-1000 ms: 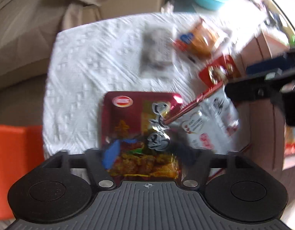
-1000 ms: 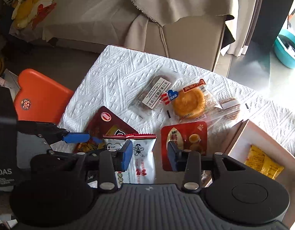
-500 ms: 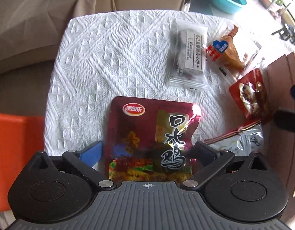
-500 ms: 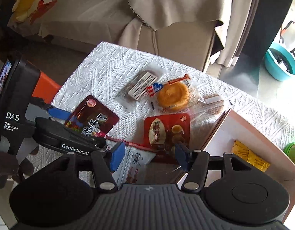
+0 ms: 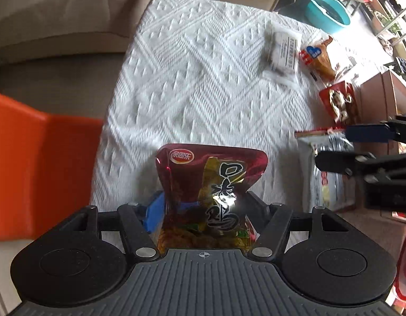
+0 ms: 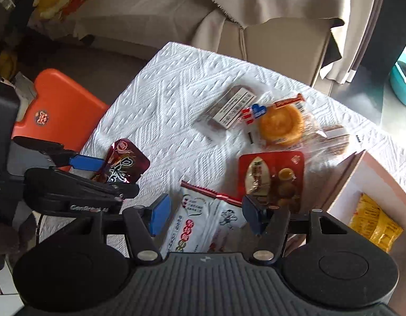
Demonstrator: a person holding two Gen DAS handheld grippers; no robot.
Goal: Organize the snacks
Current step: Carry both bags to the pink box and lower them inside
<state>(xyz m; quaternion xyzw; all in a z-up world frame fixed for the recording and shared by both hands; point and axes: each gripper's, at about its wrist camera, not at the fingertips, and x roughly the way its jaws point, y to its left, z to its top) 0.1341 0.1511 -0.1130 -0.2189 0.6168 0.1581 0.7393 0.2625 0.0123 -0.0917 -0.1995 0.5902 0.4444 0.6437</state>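
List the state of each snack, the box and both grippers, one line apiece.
Left gripper: jaws closing on the dark red packet.
Dark red packet: pinched, crumpled.
Right gripper: open, over the white packet.
White packet: flat on the cloth.
Red packet: flat, sealed.
Round cake: wrapped.
Box: open, yellow packet inside.

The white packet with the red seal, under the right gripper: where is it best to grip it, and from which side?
Grip the white packet across its short width, at mid-body, coming down from above. It lies flat on the white cloth, its long sides facing the fingers of the right gripper, which hangs over it, jaws open. Avoid the thin red seal.
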